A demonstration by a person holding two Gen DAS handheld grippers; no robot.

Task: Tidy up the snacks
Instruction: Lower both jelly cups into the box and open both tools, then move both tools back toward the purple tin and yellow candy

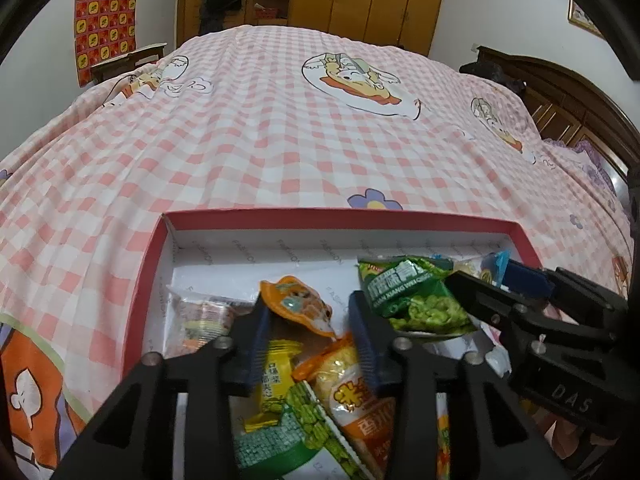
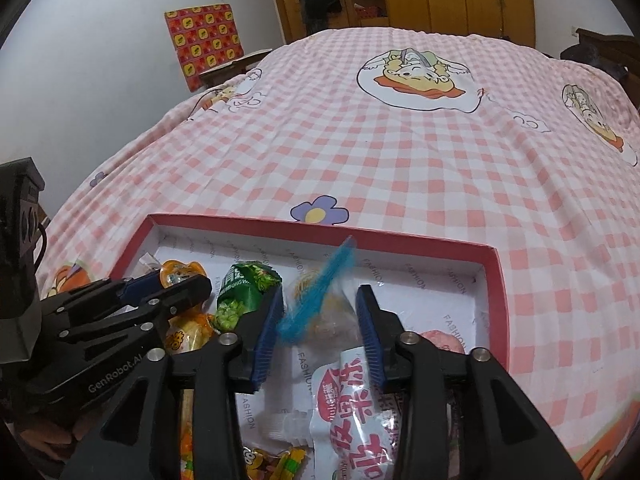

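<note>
A shallow red-rimmed cardboard box [image 2: 498,280] with a white printed lining lies on a pink-and-white checked bedspread [image 1: 260,140], holding assorted snack packets. Over the box's near side, the left gripper [image 1: 310,336] stands partly open above an orange peel-lid jelly cup [image 1: 298,308], pads clear of it. To its right, the right gripper [image 2: 320,332] stands partly open, a blurred clear packet with a blue edge [image 2: 320,300] between its unpressed pads. A green pea-snack bag [image 1: 408,292] lies between the grippers.

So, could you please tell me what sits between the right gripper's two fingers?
In the right wrist view, a clear packet with a blue end sits between the right gripper fingers, blurred, over the red box; no pad visibly presses it.
</note>
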